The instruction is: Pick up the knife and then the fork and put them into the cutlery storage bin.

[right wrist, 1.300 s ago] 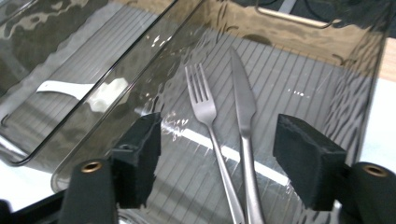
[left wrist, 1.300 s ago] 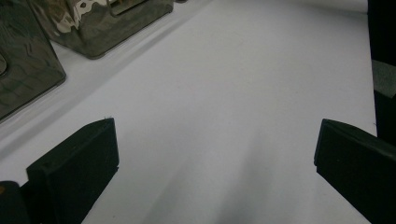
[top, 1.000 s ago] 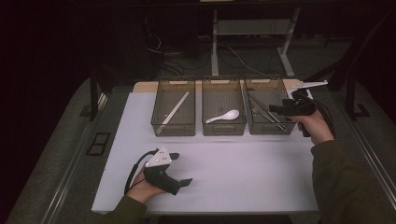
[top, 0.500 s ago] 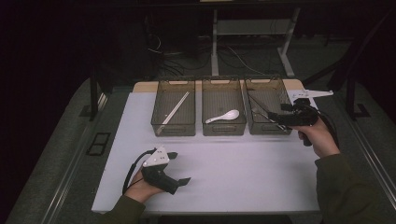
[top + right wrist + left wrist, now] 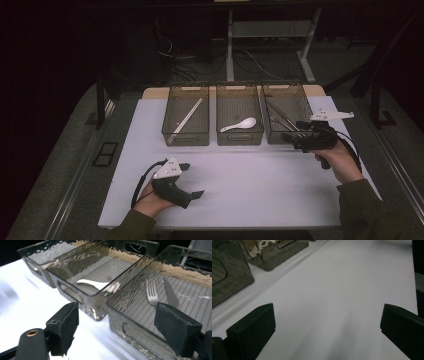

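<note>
Three smoked-plastic bins stood in a row at the far side of the white tabletop (image 5: 250, 185): the left bin (image 5: 186, 114) held a pair of pale chopsticks (image 5: 186, 120) lying on a diagonal, the middle bin (image 5: 239, 114) held a white spoon (image 5: 240, 124), and the right bin (image 5: 286, 111) held metal cutlery, seen in the right gripper view as a fork (image 5: 152, 295) beside a knife (image 5: 171, 295) on the ribbed floor. The right gripper (image 5: 295, 137), held in the person's right hand (image 5: 336, 159), hung at the near right corner of the right bin, its jaws spread wide and empty, pointing towards the bins. In its own view the right gripper (image 5: 123, 327) framed the near wall of the right bin between the two black pads, with the middle bin and spoon (image 5: 93, 284) farther off. The left gripper (image 5: 192, 180), held in the left hand (image 5: 150, 200), rested low over the near left part of the tabletop, well apart from the bins. Its own view showed the left gripper (image 5: 327, 322) wide apart and empty over bare white surface.
</note>
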A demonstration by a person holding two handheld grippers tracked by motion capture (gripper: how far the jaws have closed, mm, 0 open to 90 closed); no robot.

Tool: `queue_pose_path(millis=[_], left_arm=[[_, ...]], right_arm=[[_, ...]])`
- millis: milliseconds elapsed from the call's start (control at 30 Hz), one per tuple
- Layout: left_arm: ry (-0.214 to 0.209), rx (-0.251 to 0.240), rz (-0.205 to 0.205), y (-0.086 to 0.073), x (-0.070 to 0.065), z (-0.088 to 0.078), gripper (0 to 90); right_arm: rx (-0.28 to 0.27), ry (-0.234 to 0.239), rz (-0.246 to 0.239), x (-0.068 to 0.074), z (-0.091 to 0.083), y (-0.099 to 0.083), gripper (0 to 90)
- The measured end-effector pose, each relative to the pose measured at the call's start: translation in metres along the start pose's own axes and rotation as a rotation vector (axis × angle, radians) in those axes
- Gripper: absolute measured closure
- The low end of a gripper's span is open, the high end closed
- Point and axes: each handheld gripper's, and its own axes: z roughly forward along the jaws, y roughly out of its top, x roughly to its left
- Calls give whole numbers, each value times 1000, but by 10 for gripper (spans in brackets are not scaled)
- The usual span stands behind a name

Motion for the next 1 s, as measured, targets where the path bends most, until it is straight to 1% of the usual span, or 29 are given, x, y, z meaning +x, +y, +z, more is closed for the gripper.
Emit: queue_pose_path(millis=[133, 167, 367, 433, 633, 833, 900, 1000], left_arm=[[0, -1, -2, 0, 0, 0, 0], [0, -1, 0, 0, 0, 0, 0], [3, -9, -6, 0, -1, -1, 0], [2, -9, -8, 0, -1, -1, 0], [2, -11, -10, 0, -1, -1, 0], [1, -11, -10, -1, -1, 0, 0], [0, -8, -11, -1, -1, -1, 0], [1, -10, -13, -1, -2, -1, 0]], right_arm=[[-11, 14, -10, 9, -4, -8, 189], [-17, 10, -18, 11, -5, -10, 188], [-49, 18, -8, 18, -12, -18, 177], [-56, 29, -3, 19, -14, -20, 177], [-50, 40, -12, 25, -17, -31, 177], [-51, 46, -3, 30, -22, -40, 177], [-52, 47, -12, 31, -23, -44, 176], [-53, 54, -8, 34, -25, -48, 150]])
